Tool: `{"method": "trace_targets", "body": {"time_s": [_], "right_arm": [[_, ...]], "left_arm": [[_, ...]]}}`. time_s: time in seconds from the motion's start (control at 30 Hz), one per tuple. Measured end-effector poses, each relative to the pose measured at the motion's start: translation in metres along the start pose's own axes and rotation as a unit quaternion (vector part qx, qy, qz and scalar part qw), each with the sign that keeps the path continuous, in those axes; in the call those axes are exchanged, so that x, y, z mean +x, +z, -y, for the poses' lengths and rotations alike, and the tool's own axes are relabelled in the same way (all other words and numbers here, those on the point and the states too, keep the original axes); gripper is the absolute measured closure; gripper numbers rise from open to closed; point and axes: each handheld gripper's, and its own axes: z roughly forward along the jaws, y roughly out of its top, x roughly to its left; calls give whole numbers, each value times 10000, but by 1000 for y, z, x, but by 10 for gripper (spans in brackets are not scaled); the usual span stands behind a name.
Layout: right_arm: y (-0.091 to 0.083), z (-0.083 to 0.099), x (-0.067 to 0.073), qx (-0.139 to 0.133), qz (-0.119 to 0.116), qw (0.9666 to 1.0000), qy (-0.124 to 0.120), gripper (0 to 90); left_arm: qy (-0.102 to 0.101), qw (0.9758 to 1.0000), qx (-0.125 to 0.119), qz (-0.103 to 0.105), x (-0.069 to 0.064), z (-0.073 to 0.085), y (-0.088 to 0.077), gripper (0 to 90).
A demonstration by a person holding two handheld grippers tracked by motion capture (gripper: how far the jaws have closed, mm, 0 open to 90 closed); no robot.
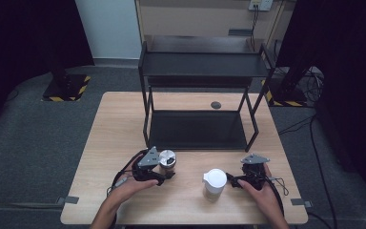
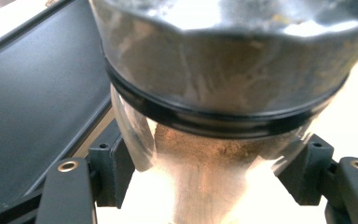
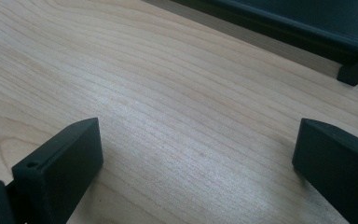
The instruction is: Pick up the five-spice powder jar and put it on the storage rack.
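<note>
Now the left gripper [image 1: 164,168] pinches a jar [image 1: 167,159] w/ metal lid; in the left gripper view the jaws press on both sides of the glass body [image 2: 205,158], just under the lid [image 2: 223,60]. The jar is at the front-left part of the table [image 1: 119,129], just before the black shelf [image 1: 198,129], and I judge it is lifted a little, not standing. The right gripper [image 1: 236,181] rests near a second jar w/ white lid [image 1: 215,183], just beside it but not touching; its jaws are spread wide w/ only wood between them.

Step in hand, as I judge: carry the metal-lid jar toward the shelf. Next move calls for keeping the jar upright, clearing the shelf's front edge, then setting it on the lower board [image 1: 198,130] before loosening the grip. Glass is smooth, so the grip must not relax early.
</note>
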Motion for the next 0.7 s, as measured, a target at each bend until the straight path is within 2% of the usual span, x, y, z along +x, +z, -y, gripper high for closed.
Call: {"method": "trace_targets", "body": {"time_s": [0.43,0.7], "right_arm": [[0,0,0,-2,2,10000,3,22],[0,0,0,-3,4,10000,2,23]], "left_arm": [[51,10000,-13,-2,6,-11,-2,292],[201,9998,-5,4,12,-28,-5,292]]}}
